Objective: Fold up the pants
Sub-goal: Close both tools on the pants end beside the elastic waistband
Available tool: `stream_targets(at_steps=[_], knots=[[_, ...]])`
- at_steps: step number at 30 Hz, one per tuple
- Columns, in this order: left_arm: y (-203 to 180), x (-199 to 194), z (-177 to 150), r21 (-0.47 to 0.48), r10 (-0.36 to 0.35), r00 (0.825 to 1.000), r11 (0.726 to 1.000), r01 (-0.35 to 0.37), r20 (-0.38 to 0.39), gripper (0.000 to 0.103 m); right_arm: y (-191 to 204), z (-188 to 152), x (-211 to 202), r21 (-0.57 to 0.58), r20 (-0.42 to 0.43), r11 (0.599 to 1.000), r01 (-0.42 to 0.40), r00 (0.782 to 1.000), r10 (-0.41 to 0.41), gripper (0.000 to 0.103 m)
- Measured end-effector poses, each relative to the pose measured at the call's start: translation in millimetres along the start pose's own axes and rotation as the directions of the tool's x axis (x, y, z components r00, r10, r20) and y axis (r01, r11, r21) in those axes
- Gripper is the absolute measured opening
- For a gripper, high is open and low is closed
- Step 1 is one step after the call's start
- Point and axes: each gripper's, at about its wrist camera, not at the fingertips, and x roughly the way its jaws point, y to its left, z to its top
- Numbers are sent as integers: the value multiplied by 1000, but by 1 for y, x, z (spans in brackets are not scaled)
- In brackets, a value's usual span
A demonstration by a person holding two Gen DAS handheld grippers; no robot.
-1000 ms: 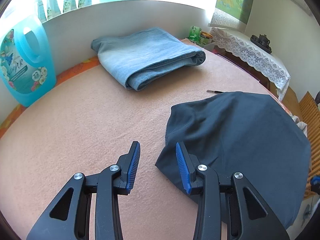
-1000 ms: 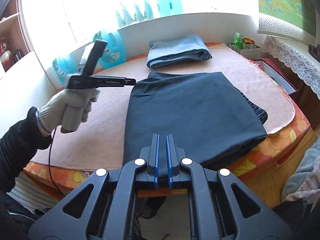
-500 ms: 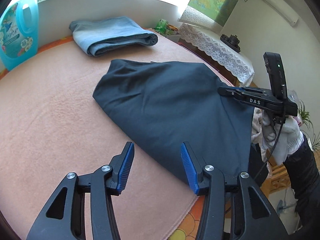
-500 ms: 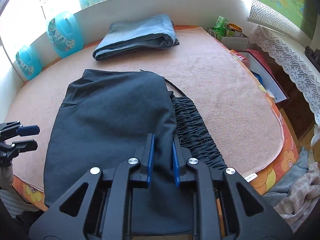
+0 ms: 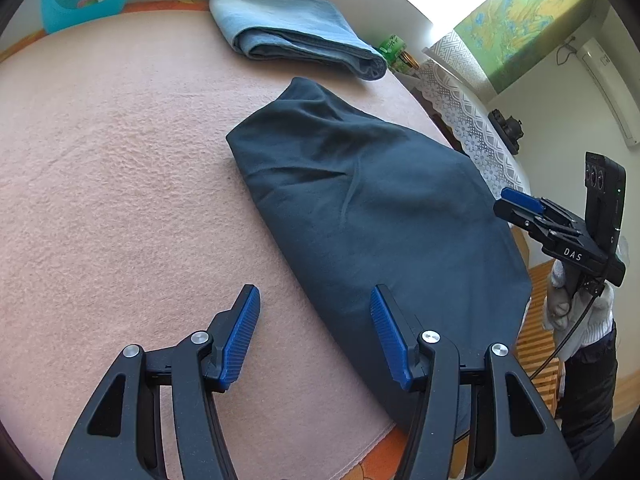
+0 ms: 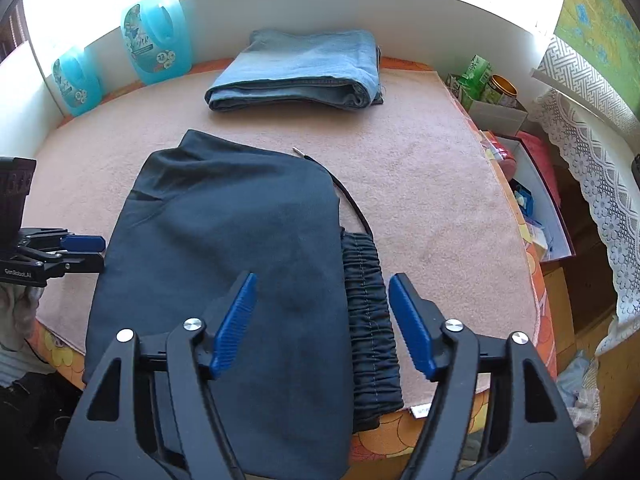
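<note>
Dark navy pants lie folded on the pink blanket that covers the table, near its front edge, with the lower end of the fabric hanging over that edge. Along their right side the gathered elastic waistband pokes out from under the top layer, and a drawstring curls away from it across the blanket, ending in a small metal tip.

Above the waistband end hovers the right gripper, its blue-padded fingers spread wide, one over the smooth top layer and the other over the blanket just beside the waistband; nothing is between them, and I cannot tell whether the pads touch the cloth. On the other side the left gripper is likewise wide open and empty (its left finger over bare blanket, its right one over the pants' edge). From the left wrist view the top layer shows a few soft creases near the far corner.

Further back a folded pair of light blue jeans sits well apart from the dark pair, and two turquoise detergent bottles stand against the white wall at the blanket's far left.
</note>
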Motion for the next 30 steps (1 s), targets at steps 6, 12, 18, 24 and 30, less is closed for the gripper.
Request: stream_targets(at_steps=[6, 12, 18, 24, 30], knots=[[-5, 7, 8, -20, -8, 1000, 1000, 8, -4, 57, -22, 16, 41, 12, -102, 995, -98, 990, 99, 73], [-9, 15, 14, -5, 1, 1000, 1000, -1, 4, 57, -43, 17, 69, 80, -108, 967, -241, 962, 249, 81], [-10, 22, 19, -23, -29, 999, 999, 30, 21, 57, -52, 2, 91, 180, -125, 911, -371, 910, 395, 82], [-14, 26, 22, -7, -41, 998, 999, 42, 39, 52, -48, -1, 88, 201, -115, 901, -385, 904, 412, 70], [-15, 30, 22, 26, -34, 998, 999, 32, 55, 32, -49, -6, 83, 199, -88, 899, -389, 907, 412, 61]])
